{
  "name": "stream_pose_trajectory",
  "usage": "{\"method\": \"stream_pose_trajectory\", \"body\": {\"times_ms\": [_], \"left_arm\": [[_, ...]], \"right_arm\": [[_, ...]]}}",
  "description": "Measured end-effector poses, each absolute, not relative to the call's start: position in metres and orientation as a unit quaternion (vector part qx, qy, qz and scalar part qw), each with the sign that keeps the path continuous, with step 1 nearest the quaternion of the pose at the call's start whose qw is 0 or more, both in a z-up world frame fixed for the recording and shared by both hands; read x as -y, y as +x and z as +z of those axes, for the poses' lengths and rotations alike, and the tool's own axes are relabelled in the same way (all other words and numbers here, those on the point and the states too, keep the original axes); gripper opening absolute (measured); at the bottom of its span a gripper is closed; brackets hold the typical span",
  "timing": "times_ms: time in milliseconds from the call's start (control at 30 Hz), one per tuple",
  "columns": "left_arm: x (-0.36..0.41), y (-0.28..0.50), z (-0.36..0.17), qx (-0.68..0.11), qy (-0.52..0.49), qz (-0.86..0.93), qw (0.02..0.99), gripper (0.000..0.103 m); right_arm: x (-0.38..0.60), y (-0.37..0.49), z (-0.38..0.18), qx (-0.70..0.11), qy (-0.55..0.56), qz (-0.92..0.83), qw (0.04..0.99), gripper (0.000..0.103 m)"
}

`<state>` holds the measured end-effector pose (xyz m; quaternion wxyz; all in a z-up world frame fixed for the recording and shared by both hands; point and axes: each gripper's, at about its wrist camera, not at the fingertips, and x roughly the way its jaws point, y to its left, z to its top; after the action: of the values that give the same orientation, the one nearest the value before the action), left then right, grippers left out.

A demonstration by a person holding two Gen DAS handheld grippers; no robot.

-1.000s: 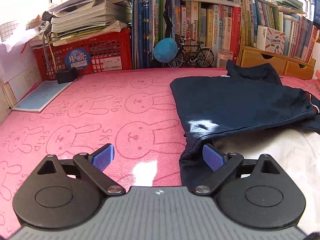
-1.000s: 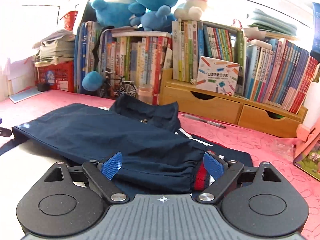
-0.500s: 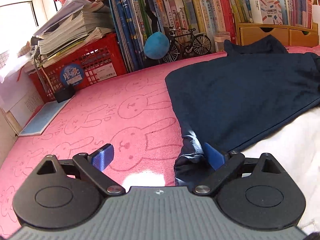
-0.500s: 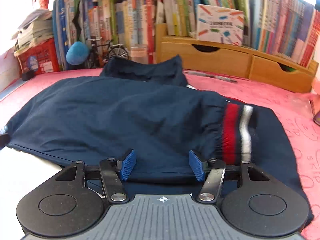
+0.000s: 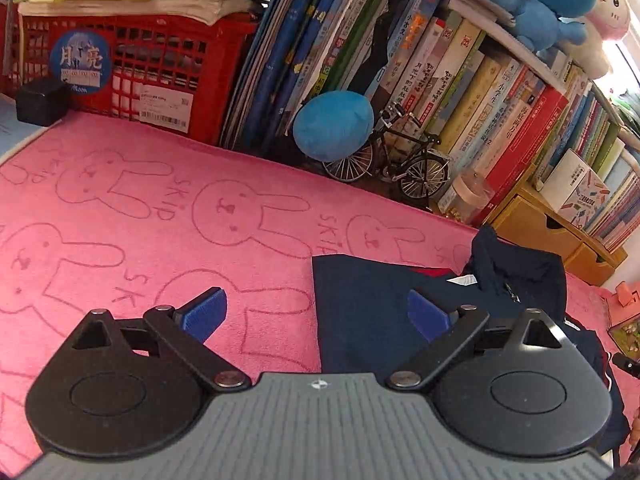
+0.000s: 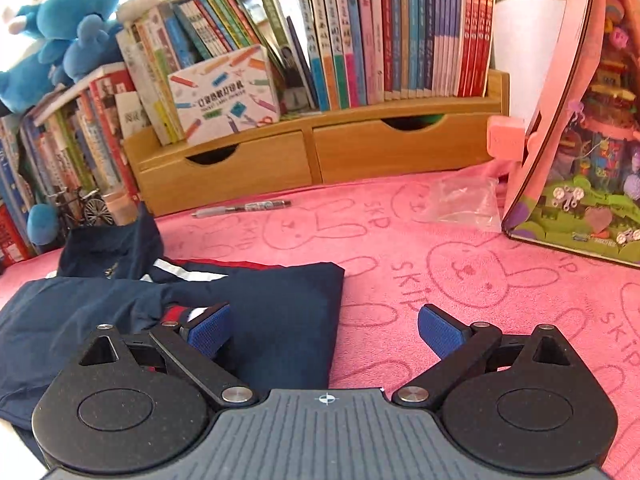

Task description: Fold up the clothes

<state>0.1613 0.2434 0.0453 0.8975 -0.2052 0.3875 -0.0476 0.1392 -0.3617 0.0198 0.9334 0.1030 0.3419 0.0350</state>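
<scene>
A navy jacket (image 5: 368, 300) with red and white stripes lies folded on the pink rabbit-print cloth (image 5: 140, 232). In the left wrist view my left gripper (image 5: 316, 314) is open over the jacket's left edge, its right pad above the fabric and its left pad above the pink cloth. In the right wrist view the same jacket (image 6: 276, 312) lies at the left. My right gripper (image 6: 324, 330) straddles the jacket's right edge with its jaws opening wide. Nothing is pinched in either gripper.
Books, a red crate (image 5: 132, 68), a blue plush ball (image 5: 332, 126) and a toy bicycle (image 5: 392, 164) line the back. A wooden drawer unit (image 6: 312, 152), a pen (image 6: 244, 208), a clear plastic bag (image 6: 460, 200) and a colourful toy box (image 6: 580, 160) stand at the right.
Both grippers swung apart to opposite ends of the jacket. The right gripper, narrowed half a second ago, has opened wide. The jacket now lies narrower, its sides folded in.
</scene>
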Motion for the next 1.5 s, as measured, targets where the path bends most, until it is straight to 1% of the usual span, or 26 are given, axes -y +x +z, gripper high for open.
{"method": "stream_pose_trajectory", "body": {"times_ms": [33,67,167,200,267,300,367,400,433,467,500,533,567,633,900,1000,1100,1133,1167,1200,1233,1267,1367,1400,1433,1500], "left_arm": [[-0.242,0.166,0.042,-0.378,-0.208,-0.051,0.901,0.103],[-0.241,0.169,0.040,-0.364,-0.209,-0.053,0.906,0.102],[-0.235,0.178,0.034,-0.364,-0.210,-0.091,0.903,0.098],[-0.230,0.178,0.033,-0.362,-0.192,-0.101,0.906,0.091],[-0.217,0.175,0.035,-0.360,-0.136,-0.116,0.916,0.069],[-0.216,0.174,0.035,-0.360,-0.125,-0.115,0.917,0.065],[-0.215,0.172,0.036,-0.359,-0.109,-0.108,0.921,0.044],[-0.220,0.173,0.036,-0.359,-0.123,-0.105,0.919,0.038],[-0.225,0.173,0.035,-0.359,-0.141,-0.101,0.917,0.025],[-0.229,0.173,0.034,-0.357,-0.156,-0.098,0.916,0.014],[-0.230,0.171,0.033,-0.353,-0.160,-0.096,0.917,0.010],[-0.228,0.169,0.034,-0.347,-0.151,-0.093,0.921,0.007],[-0.224,0.166,0.035,-0.341,-0.139,-0.090,0.926,0.005],[-0.218,0.162,0.039,-0.327,-0.120,-0.083,0.934,0.004],[-0.209,0.176,0.070,-0.280,-0.070,-0.056,0.956,0.003],[-0.207,0.189,0.077,-0.263,-0.043,-0.034,0.963,0.003],[-0.208,0.202,0.066,-0.292,-0.030,-0.018,0.956,0.005],[-0.207,0.204,0.062,-0.307,-0.023,-0.013,0.951,0.011],[-0.207,0.206,0.057,-0.322,-0.016,-0.008,0.947,0.014],[-0.209,0.202,0.055,-0.324,-0.013,-0.006,0.946,0.017],[-0.211,0.195,0.056,-0.318,-0.011,-0.007,0.948,0.024],[-0.214,0.187,0.058,-0.309,-0.012,-0.008,0.951,0.028],[-0.218,0.161,0.073,-0.280,-0.009,-0.008,0.960,0.031],[-0.215,0.151,0.078,-0.270,0.002,-0.014,0.963,0.032],[-0.212,0.141,0.082,-0.261,0.013,-0.021,0.965,0.036],[-0.192,0.116,0.090,-0.250,0.034,-0.056,0.966,0.057]], "right_arm": [[0.364,0.148,0.014,-0.352,0.112,0.037,0.928,0.100],[0.363,0.154,0.011,-0.353,0.111,0.042,0.928,0.102],[0.360,0.166,0.006,-0.347,0.099,0.062,0.931,0.103],[0.357,0.169,0.006,-0.346,0.092,0.070,0.931,0.103],[0.352,0.172,0.005,-0.344,0.079,0.090,0.931,0.103],[0.349,0.172,0.005,-0.342,0.074,0.102,0.931,0.103],[0.345,0.174,0.005,-0.339,0.065,0.122,0.931,0.103],[0.344,0.175,0.005,-0.338,0.063,0.127,0.930,0.103],[0.342,0.176,0.005,-0.337,0.061,0.127,0.931,0.099],[0.340,0.177,0.006,-0.335,0.057,0.126,0.932,0.082],[0.338,0.177,0.008,-0.333,0.054,0.114,0.934,0.064],[0.336,0.176,0.010,-0.331,0.051,0.100,0.937,0.037],[0.337,0.176,0.012,-0.331,0.057,0.100,0.937,0.028],[0.339,0.175,0.015,-0.323,0.066,0.111,0.938,0.015],[0.322,0.194,0.046,-0.263,0.030,0.101,0.959,0.009],[0.319,0.217,0.056,-0.244,0.023,0.087,0.965,0.009],[0.319,0.242,0.042,-0.297,0.005,0.047,0.954,0.013],[0.321,0.245,0.037,-0.319,0.009,0.033,0.947,0.023],[0.323,0.249,0.033,-0.341,0.014,0.020,0.940,0.040],[0.326,0.244,0.033,-0.338,0.018,0.009,0.941,0.050],[0.328,0.236,0.036,-0.323,0.015,0.002,0.946,0.071],[0.326,0.223,0.041,-0.300,0.002,0.001,0.954,0.079],[0.315,0.192,0.057,-0.258,-0.010,0.045,0.965,0.079],[0.310,0.191,0.059,-0.268,0.006,0.079,0.960,0.079],[0.304,0.191,0.059,-0.283,0.026,0.115,0.952,0.082],[0.281,0.201,0.052,-0.311,0.057,0.153,0.936,0.094]]}}
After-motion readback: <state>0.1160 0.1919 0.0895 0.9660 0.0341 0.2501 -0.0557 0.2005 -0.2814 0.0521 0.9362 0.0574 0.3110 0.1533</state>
